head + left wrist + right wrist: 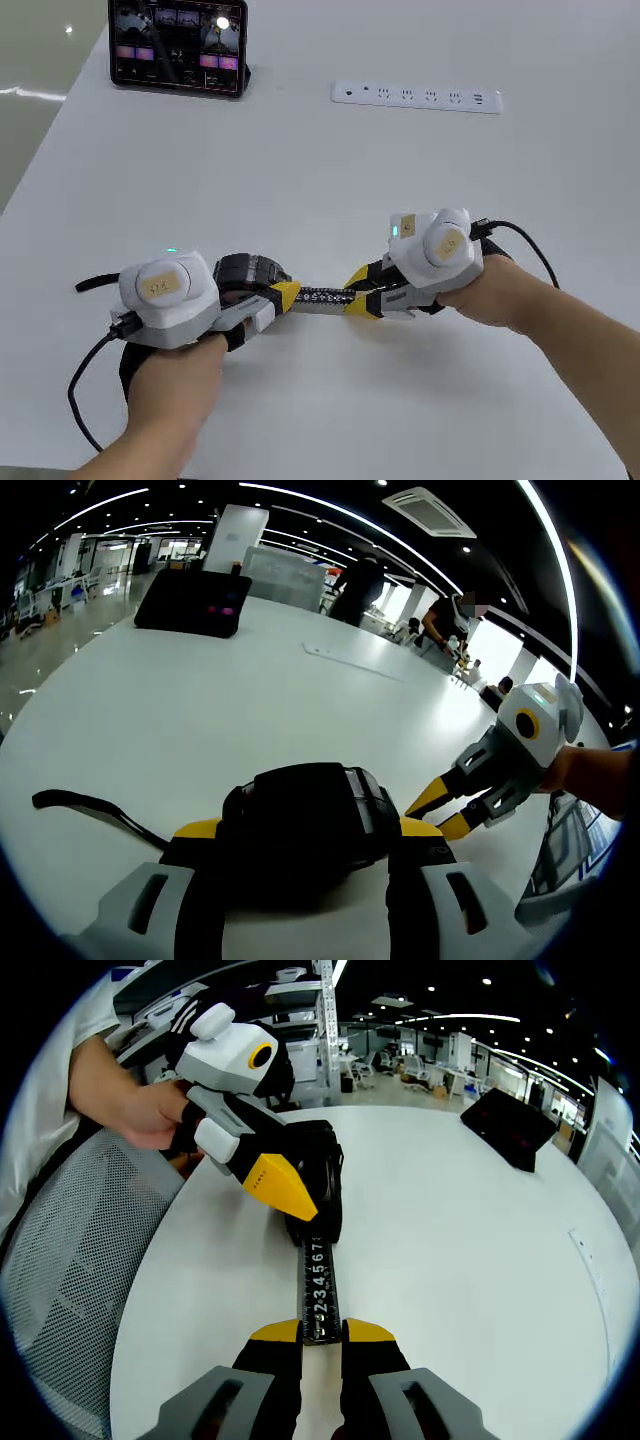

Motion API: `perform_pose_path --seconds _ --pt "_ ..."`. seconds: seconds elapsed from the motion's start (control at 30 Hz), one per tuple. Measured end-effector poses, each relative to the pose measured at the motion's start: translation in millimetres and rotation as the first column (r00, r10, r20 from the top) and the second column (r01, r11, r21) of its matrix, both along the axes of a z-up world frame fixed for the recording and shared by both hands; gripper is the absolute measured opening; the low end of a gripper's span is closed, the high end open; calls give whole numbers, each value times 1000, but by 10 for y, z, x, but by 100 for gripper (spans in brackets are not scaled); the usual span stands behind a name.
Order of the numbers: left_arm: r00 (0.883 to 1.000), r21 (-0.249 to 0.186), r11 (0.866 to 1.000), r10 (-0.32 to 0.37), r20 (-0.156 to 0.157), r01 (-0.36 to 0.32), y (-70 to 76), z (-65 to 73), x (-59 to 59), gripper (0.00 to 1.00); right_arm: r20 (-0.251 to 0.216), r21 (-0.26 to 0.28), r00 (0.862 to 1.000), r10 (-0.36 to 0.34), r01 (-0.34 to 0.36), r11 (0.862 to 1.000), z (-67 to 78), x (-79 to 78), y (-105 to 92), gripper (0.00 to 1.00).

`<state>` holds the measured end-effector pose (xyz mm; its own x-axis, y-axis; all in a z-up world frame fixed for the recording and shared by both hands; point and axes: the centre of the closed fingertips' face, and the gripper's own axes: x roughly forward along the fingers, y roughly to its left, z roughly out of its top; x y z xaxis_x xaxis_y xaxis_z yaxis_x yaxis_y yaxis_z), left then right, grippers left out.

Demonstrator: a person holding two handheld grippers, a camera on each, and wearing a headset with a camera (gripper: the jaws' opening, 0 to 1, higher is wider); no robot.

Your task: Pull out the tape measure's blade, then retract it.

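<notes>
A tablet (180,45) and a power strip (415,96) lie at the far side of the white table (300,170), well apart from our hands, and nothing stands in the way of the work. Our left gripper (272,300) has its jaws spread to the width of the black tape measure (300,815) and clamps it on both sides. Our right gripper (322,1332) is nearly closed, pinching the end of the blade (320,1280). The very tip is hidden between the jaws, so we can't make out the hook. A short run of blade spans from one gripper to the other, low over the table.
</notes>
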<state>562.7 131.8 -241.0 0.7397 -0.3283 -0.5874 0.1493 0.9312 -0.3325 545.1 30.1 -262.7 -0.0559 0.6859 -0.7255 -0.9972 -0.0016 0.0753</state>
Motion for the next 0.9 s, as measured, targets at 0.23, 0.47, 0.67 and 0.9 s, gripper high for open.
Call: perform_pose_path --seconds 0.23,0.47,0.67,0.9 --pt "1000 -4 1000 -2 5 2 0 -2 3 60 -4 28 1000 0 1 1000 4 -5 156 11" --pt "1000 -4 1000 -4 5 4 2 -6 9 60 -6 47 1000 6 -6 999 5 -17 309 11" --pt "1000 -6 1000 -1 4 1 0 -8 13 60 -7 60 1000 7 -6 998 9 -19 403 11" --pt "1000 -5 1000 0 5 0 -1 -7 14 60 -7 66 1000 14 -13 998 10 -17 484 11"
